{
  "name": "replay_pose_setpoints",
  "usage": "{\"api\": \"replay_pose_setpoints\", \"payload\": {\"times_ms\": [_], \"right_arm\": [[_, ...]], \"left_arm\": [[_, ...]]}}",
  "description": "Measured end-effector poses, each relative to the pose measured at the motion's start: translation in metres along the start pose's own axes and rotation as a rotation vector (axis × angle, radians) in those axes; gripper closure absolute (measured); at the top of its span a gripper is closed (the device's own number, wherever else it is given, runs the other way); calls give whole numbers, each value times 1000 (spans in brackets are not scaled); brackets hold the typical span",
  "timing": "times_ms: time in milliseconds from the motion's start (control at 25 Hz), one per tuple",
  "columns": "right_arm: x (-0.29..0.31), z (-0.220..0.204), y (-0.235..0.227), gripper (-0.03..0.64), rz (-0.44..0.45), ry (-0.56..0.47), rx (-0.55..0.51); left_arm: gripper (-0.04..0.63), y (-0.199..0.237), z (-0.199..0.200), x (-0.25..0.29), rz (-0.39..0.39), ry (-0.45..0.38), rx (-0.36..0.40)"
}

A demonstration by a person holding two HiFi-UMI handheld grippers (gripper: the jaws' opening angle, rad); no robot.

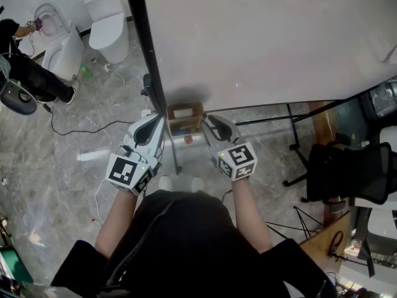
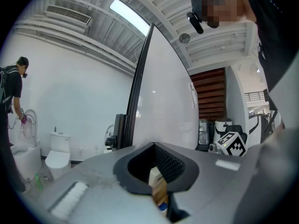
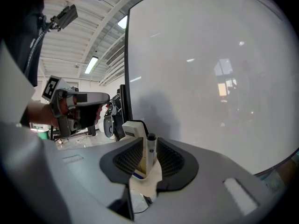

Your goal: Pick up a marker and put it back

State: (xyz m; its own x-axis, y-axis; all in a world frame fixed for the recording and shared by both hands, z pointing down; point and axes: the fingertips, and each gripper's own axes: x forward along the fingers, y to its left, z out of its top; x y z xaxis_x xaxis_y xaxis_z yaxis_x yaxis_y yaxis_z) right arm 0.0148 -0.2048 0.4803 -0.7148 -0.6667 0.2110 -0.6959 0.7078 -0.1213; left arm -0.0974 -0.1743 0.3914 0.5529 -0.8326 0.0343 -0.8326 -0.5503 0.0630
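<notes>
Now brackets the upright marker (image 3: 151, 149) with the right gripper (image 1: 209, 123), jaws parted; holds the left gripper (image 1: 156, 121) likewise unclenched alongside.

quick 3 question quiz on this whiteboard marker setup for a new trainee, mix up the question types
1. True or false: the right gripper has already clamped the marker.
2. The right gripper points toward: A) toilet B) wooden holder C) black chair
3. Fill in: the marker's cap is ____.

Key: 1 false, its jaws stand apart around the marker; 2 B; 3 black.
</notes>
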Motion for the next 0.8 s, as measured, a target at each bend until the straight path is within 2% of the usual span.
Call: {"api": "replay_pose_setpoints", "payload": {"times_ms": [160, 800], "right_arm": [[0, 2, -1, 514, 0, -6, -1], [-11, 27, 8, 514, -1, -64, -29]], "left_arm": [[591, -1, 6, 2, 14, -17, -30], [591, -5, 12, 2, -10, -37, -27]]}}
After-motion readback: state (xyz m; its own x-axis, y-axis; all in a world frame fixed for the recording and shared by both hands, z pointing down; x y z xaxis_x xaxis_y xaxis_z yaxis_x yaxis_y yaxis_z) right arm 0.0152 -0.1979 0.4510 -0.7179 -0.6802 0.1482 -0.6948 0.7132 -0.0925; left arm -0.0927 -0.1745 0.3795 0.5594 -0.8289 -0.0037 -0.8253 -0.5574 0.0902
